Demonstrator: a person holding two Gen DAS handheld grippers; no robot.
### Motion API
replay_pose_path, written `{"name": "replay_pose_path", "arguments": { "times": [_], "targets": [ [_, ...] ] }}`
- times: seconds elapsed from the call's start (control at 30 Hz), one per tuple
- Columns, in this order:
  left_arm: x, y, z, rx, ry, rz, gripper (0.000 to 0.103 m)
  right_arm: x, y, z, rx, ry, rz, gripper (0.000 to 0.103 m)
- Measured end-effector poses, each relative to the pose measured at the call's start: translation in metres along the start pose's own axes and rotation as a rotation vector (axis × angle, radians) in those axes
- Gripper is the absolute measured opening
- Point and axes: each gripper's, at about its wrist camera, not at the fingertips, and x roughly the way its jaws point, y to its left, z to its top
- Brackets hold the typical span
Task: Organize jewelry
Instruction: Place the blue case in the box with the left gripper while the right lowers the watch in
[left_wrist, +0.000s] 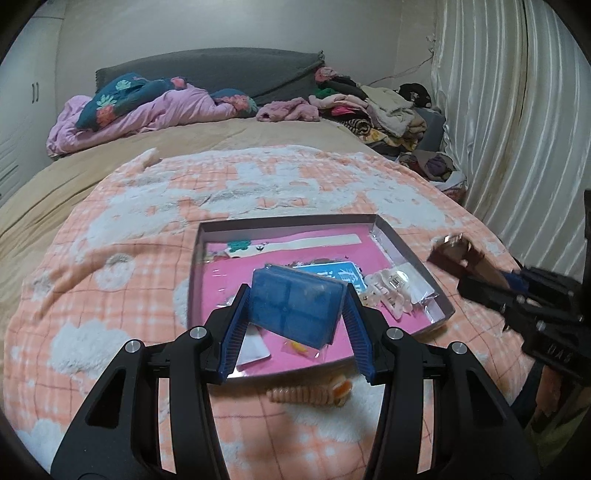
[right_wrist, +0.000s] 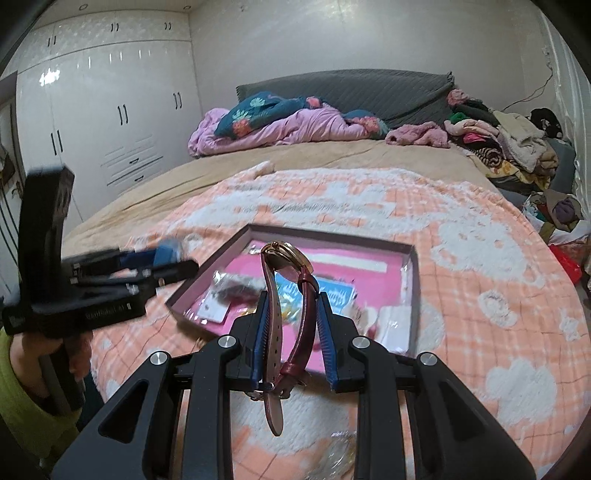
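My left gripper (left_wrist: 297, 295) is shut on a blue compartment box (left_wrist: 293, 308) and holds it above the near part of a shallow pink-lined tray (left_wrist: 406, 254). The tray holds a pale hair claw (left_wrist: 388, 295), a blue card (left_wrist: 332, 271) and small packets. My right gripper (right_wrist: 291, 299) is shut on a wristwatch (right_wrist: 284, 266) with a dark red strap and gold case, held upright above the tray's near edge (right_wrist: 184, 314). The right gripper also shows at the right in the left wrist view (left_wrist: 465, 254). The left gripper also shows at the left in the right wrist view (right_wrist: 162, 262).
The tray lies on an orange and white plaid blanket (left_wrist: 258, 192) on a bed. A peach spiral hair tie (left_wrist: 306, 397) lies on the blanket just before the tray. Pink bedding (left_wrist: 147, 110) and a clothes pile (left_wrist: 388, 110) are at the head. Curtains (left_wrist: 517, 129) hang at right.
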Motion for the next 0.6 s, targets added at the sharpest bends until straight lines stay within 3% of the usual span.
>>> {"name": "replay_pose_path", "arguments": {
  "times": [0.33,0.6],
  "targets": [
    [0.030,-0.006,0.002,0.005,0.037,-0.002,0.041,0.006,-0.019,0.022,0.018,-0.048,-0.026,0.024],
    [0.059,-0.003,-0.003,-0.005,0.097,0.021,0.041,0.038,-0.031,0.027,0.032,-0.015,-0.030,0.024]
  ]
}}
